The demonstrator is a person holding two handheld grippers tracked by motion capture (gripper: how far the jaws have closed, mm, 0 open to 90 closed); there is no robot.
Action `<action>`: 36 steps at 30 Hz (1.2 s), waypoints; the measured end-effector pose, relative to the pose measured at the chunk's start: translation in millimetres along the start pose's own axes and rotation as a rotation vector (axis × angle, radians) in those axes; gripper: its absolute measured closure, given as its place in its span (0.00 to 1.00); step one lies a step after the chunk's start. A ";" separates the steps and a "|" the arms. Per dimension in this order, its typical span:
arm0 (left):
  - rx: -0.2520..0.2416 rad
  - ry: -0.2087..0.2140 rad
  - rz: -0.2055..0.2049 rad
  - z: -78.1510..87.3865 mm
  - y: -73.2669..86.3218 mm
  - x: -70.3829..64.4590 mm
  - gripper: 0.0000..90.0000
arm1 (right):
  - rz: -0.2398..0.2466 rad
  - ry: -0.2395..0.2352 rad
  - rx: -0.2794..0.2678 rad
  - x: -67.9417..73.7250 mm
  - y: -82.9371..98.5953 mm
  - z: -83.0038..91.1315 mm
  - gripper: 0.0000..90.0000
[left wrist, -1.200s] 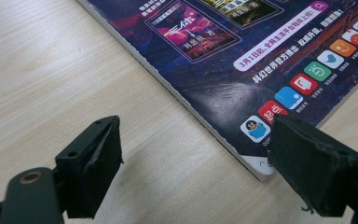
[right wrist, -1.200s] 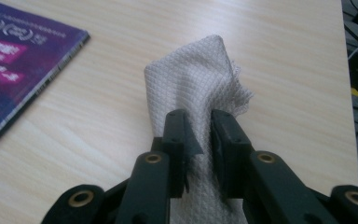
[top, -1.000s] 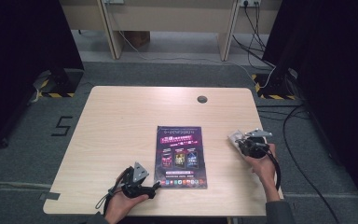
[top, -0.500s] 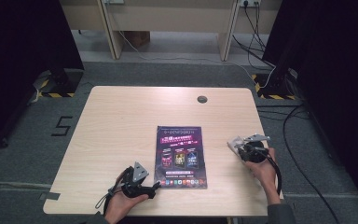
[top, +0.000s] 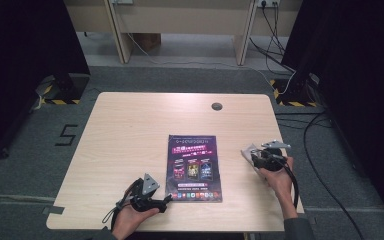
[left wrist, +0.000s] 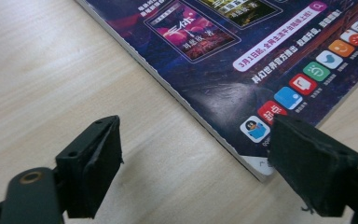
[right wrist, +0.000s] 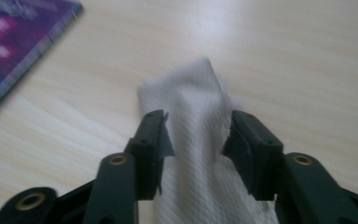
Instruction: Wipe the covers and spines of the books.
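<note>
The table (top: 130,130) carries a magazine (top: 193,167) lying flat and shut near my edge, a little right of centre. I have my left hand-held gripper (top: 164,201) low on the table at the magazine's near left corner; in the left gripper view its jaws stand spread wide, one on bare wood and the other just over that corner (left wrist: 256,165), pinching nothing. My right hand-held gripper (top: 247,152) sits well right of the magazine, and its jaws are pressed onto a white ribbed cloth (right wrist: 200,140), which bunches up between them and hangs toward the table.

I judge the step in hand to be bringing the cloth over for a wipe of the cover while the left side steadies the magazine. The next move calls for carrying the cloth leftward onto the cover without losing the pinch, and for setting the left jaws on the corner so that the magazine does not slide.

Against a second ago, the right hand-held gripper has come slightly nearer my edge of the table; the left one and the magazine lie as they did.
</note>
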State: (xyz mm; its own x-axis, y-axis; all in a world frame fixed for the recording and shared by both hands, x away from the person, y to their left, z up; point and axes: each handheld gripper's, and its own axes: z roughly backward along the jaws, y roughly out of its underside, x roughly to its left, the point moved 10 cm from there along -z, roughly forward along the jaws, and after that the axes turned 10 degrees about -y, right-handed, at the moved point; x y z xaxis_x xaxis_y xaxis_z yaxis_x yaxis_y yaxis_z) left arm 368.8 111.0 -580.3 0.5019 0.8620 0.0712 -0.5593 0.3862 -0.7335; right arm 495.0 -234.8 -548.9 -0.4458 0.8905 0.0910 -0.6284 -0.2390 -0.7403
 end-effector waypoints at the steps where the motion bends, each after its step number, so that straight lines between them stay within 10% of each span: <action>1: 0.000 0.000 0.000 0.0 0.0 0.0 0.20 | 0.001 -0.015 -0.016 5.0 -3.9 0.9 0.55; 19: -0.050 -0.007 0.062 -22.9 -31.0 16.3 0.21 | 0.012 -0.325 -0.011 107.3 -21.2 -41.3 0.36; 36: -0.022 0.041 0.039 -37.6 -35.2 -0.2 0.36 | 0.041 -0.348 0.085 137.0 -5.3 -62.8 0.34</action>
State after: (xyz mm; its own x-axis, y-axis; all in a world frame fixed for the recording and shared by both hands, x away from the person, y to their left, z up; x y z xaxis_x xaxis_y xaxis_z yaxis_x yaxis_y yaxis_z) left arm 413.1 84.9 -580.0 0.5069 0.8619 0.0144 -0.5648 0.3447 -0.7498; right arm 477.2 -87.2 -574.4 -0.6532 0.6975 0.2945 -0.6495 -0.3163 -0.6914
